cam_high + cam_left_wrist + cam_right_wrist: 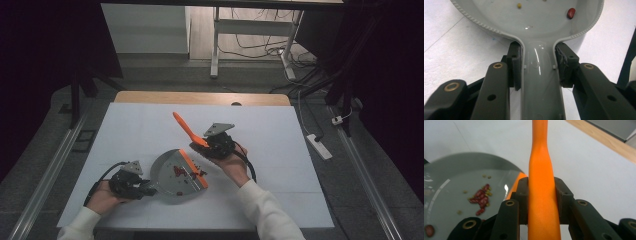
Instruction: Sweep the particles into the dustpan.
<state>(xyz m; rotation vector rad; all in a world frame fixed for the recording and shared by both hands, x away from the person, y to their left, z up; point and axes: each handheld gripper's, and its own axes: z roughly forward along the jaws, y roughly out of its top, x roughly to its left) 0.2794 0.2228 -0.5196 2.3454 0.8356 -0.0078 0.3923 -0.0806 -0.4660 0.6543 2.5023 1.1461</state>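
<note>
Sweeping step, late stage — left tool clenched on grey dustpan handle at counter six o'clock; right tool grasping orange brush, beans gathered inside. Next — probably tipping them out, pan kept level.

Gripper clamped on grey dustpan handle, beans inside.

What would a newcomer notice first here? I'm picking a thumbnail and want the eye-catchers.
The bright orange brush handle stands out most, slanting up from the right gripper above the middle of the white table. Next comes the grey dustpan with its orange lip, lying in front of the person with its handle clamped by the left gripper. A small heap of red beans lies inside the pan.
</note>
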